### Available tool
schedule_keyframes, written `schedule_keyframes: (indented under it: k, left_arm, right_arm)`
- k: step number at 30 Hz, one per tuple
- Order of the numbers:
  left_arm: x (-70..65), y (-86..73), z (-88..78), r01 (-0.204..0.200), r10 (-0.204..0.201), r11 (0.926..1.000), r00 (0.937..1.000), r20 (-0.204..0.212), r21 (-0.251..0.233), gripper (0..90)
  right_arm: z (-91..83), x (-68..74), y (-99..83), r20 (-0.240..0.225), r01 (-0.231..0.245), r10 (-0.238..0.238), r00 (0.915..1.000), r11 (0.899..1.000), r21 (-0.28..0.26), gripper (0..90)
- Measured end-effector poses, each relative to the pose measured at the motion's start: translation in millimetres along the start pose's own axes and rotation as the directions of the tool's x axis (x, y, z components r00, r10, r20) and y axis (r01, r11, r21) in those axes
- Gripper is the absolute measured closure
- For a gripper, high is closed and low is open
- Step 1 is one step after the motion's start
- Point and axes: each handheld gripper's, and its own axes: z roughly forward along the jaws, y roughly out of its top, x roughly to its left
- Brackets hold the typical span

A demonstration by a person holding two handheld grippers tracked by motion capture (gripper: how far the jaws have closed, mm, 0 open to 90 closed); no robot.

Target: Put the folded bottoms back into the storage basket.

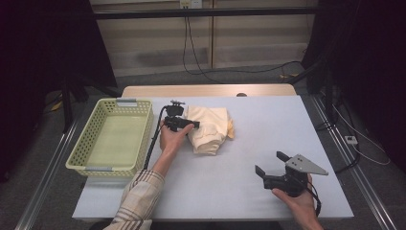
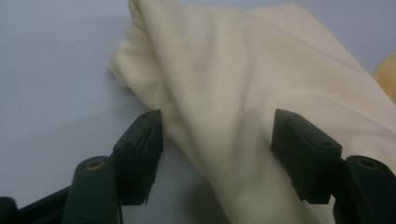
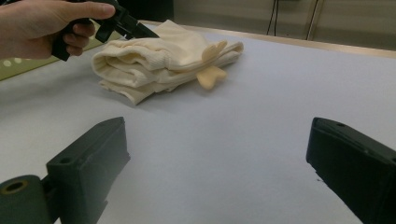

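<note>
A folded cream cloth lies on the pale table left of centre, with a yellowish bit sticking out at its right side. My left gripper reaches onto the cloth's left edge. In the left gripper view a raised fold of the cloth sits between the jaws of my left gripper, which stand apart on either side of it; I see no squeeze in the fabric. My right gripper rests open near the table's front right, aimed at the cloth, nothing between its jaws. The left gripper also shows there, held by a hand.
A pale green plastic basket stands at the table's left side, beside the cloth. A black cable trails from the left gripper along the basket. Bare table surface lies between the cloth and the right gripper. Dark stands flank the table.
</note>
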Motion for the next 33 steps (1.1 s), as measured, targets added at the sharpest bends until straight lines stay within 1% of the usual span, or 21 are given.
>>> schedule_keyframes:
  k: [3,5,6,7,10,11,13,14,15,17,20,21,22,23,24,25,27,28,30,32,33]
  left_arm:
    - [4.2,-0.7,2.7,0.024,-0.024,0.9997,0.9996,0.013,0.003,35.5]
    - [4.0,-1.4,4.3,0.038,-0.038,0.9993,0.999,0.023,0.002,37.1]
    - [4.0,-1.8,5.2,0.038,-0.039,0.9992,0.9988,0.03,0.01,37.1]
    - [4.1,-2.5,6.5,0.048,-0.049,0.9987,0.998,0.04,0.016,38.1]
    - [3.1,-2.8,6.7,0.05,-0.051,0.9986,0.9982,0.03,0.015,38.0]
    - [2.7,-3.0,7.1,0.047,-0.048,0.9988,0.9982,0.037,0.015,38.1]
    - [1.8,-3.5,8.4,0.066,-0.067,0.9976,0.9955,0.067,0.018,40.9]
    - [1.8,-3.2,8.5,0.067,-0.07,0.9971,0.9934,0.091,0.037,43.8]
    - [2.2,-3.8,9.3,0.079,-0.083,0.9961,0.9903,0.112,0.039,50.0]
    - [1.7,-3.3,9.3,0.077,-0.081,0.9961,0.9913,0.104,0.043,50.5]
    - [1.4,-1.8,9.8,0.08,-0.087,0.9949,0.9898,0.113,0.061,51.5]
    - [1.2,-1.3,10.0,0.084,-0.092,0.994,0.989,0.116,0.069,53.2]
    - [0.8,-0.4,10.4,0.08,-0.089,0.9935,0.9888,0.119,0.081,54.9]
    - [-0.4,0.1,10.7,0.075,-0.084,0.9938,0.9902,0.112,0.083,55.6]
    - [-1.5,0.3,11.3,0.07,-0.08,0.9935,0.9899,0.117,0.09,60.2]
    - [-3.1,0.4,12.2,0.065,-0.077,0.9936,0.9895,0.123,0.092,60.2]
    - [-5.3,0.7,13.2,0.062,-0.078,0.9918,0.9868,0.142,0.112,64.5]
    - [-6.3,0.6,13.8,0.057,-0.073,0.9919,0.9863,0.148,0.114,66.4]
    - [-8.1,-0.6,13.0,0.062,-0.076,0.9928,0.9876,0.138,0.102,69.1]
    - [-12.2,-1.2,12.5,0.041,-0.05,0.996,0.9922,0.114,0.079,70.9]
    - [-14.2,-0.7,11.5,0.042,-0.049,0.9967,0.9931,0.106,0.07,72.8]
  right_arm:
    - [0.0,0.0,-0.1,-0.001,0.0,0.0,1.0,1.0,0.002,5.3]
    - [0.2,0.0,-0.2,-0.003,0.0,0.0,1.0,1.0,0.002,5.4]
    - [0.2,0.0,-0.2,-0.003,0.0,0.0,1.0,1.0,0.002,5.4]
    - [0.3,0.0,-0.2,-0.003,0.0,0.0,1.0,1.0,0.004,5.3]
    - [0.3,0.4,-0.2,-0.004,0.003,-0.003,1.0,1.0,0.005,5.5]
    - [0.2,0.5,-0.3,-0.004,0.003,-0.003,1.0,1.0,0.004,5.5]
    - [0.6,0.6,-0.4,-0.005,0.003,-0.003,1.0,1.0,0.006,5.6]
    - [0.7,0.4,-0.5,-0.006,0.006,-0.006,1.0,1.0,0.008,5.6]
    - [1.0,0.5,-0.4,-0.006,0.004,-0.004,1.0,1.0,0.009,5.7]
    - [1.5,1.1,-0.4,-0.008,-0.003,0.003,1.0,1.0,0.011,6.1]
    - [1.6,1.3,-0.5,-0.01,-0.003,0.003,0.9999,1.0,0.012,6.6]
    - [1.8,1.3,-0.5,-0.01,-0.001,0.001,0.9999,1.0,0.013,6.6]
    - [2.0,1.3,-0.4,-0.011,-0.002,0.002,0.9999,1.0,0.013,6.6]
    - [2.1,1.4,-0.4,-0.011,-0.002,0.002,0.9999,1.0,0.013,6.6]
    - [2.2,1.3,-0.4,-0.012,-0.001,0.001,0.9999,1.0,0.014,6.6]
    - [2.2,1.3,-0.4,-0.012,-0.001,0.001,0.9999,1.0,0.014,6.6]
    - [2.4,1.1,-0.4,-0.012,-0.003,0.003,0.9999,1.0,0.015,6.6]
    - [2.5,1.0,-0.4,-0.013,-0.003,0.003,0.9999,1.0,0.014,6.7]
    - [2.8,1.0,-0.3,-0.013,-0.002,0.003,0.9999,1.0,0.015,6.7]
    - [2.6,1.1,-0.2,-0.014,-0.002,0.002,0.9999,1.0,0.014,6.7]
    - [2.1,0.9,-0.2,-0.015,-0.004,0.004,0.9999,1.0,0.013,6.7]
